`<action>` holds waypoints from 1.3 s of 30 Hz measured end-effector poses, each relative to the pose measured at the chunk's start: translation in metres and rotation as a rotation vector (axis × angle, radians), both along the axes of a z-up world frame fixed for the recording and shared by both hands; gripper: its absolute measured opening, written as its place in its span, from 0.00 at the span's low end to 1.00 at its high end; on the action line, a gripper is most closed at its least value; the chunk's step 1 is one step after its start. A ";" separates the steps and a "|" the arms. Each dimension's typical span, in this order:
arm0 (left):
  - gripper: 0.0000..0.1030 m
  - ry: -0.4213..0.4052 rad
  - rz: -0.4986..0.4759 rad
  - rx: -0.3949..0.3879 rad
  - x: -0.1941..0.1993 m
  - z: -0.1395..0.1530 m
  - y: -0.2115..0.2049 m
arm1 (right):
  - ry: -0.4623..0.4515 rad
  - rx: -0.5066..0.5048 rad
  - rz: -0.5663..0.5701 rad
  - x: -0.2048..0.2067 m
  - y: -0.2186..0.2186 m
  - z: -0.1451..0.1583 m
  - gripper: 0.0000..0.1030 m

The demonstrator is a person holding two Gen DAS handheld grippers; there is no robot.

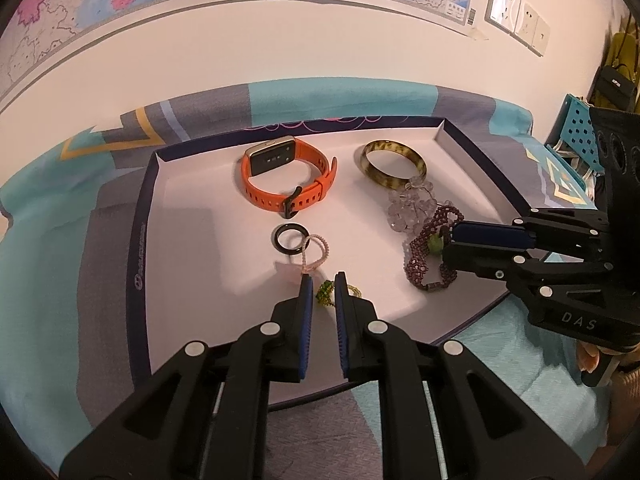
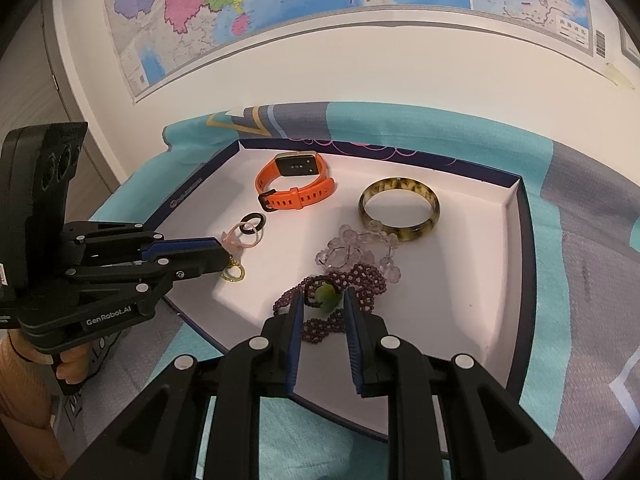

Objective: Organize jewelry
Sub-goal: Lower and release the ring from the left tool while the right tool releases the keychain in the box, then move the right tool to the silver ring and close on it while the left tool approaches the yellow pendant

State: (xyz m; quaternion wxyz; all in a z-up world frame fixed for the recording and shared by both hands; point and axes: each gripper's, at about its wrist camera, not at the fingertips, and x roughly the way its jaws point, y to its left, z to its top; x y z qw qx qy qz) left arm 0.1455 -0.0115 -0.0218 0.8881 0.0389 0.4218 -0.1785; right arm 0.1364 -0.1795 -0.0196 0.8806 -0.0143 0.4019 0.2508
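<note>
A white tray (image 1: 192,240) with a dark rim holds the jewelry. An orange watch (image 1: 286,178) and a tortoiseshell bangle (image 1: 394,164) lie at the back. A black ring (image 1: 291,239) overlaps a pink bead ring (image 1: 318,254). A clear bead bracelet (image 1: 408,208) lies by a purple bead bracelet (image 1: 426,256) with a green bead (image 2: 327,294). My left gripper (image 1: 324,284) is open around a green-yellow bead ring (image 1: 326,294). My right gripper (image 2: 323,300) is open around the green bead.
The tray (image 2: 516,240) lies on a teal and grey patterned cloth (image 1: 60,260). A wall with a map (image 2: 320,0) stands behind. A blue perforated basket (image 1: 580,132) is at the far right.
</note>
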 end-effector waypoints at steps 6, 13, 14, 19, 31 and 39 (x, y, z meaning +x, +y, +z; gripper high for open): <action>0.36 -0.039 0.014 0.002 -0.010 0.010 0.003 | -0.021 0.019 -0.004 -0.007 -0.006 0.009 0.19; 0.48 -0.102 0.011 0.019 -0.037 0.025 0.006 | -0.047 0.033 0.013 -0.026 -0.013 0.021 0.28; 0.49 -0.106 0.009 0.016 -0.041 0.026 0.007 | -0.048 0.031 0.019 -0.029 -0.013 0.022 0.30; 0.54 -0.125 -0.023 0.006 -0.064 0.030 0.007 | -0.041 0.005 0.073 -0.054 -0.010 0.017 0.36; 0.61 -0.123 -0.039 0.045 -0.103 0.020 0.000 | 0.002 -0.065 0.130 -0.111 -0.011 -0.009 0.45; 0.64 -0.108 -0.051 0.055 -0.117 0.012 -0.005 | 0.009 -0.094 0.155 -0.136 -0.003 -0.017 0.45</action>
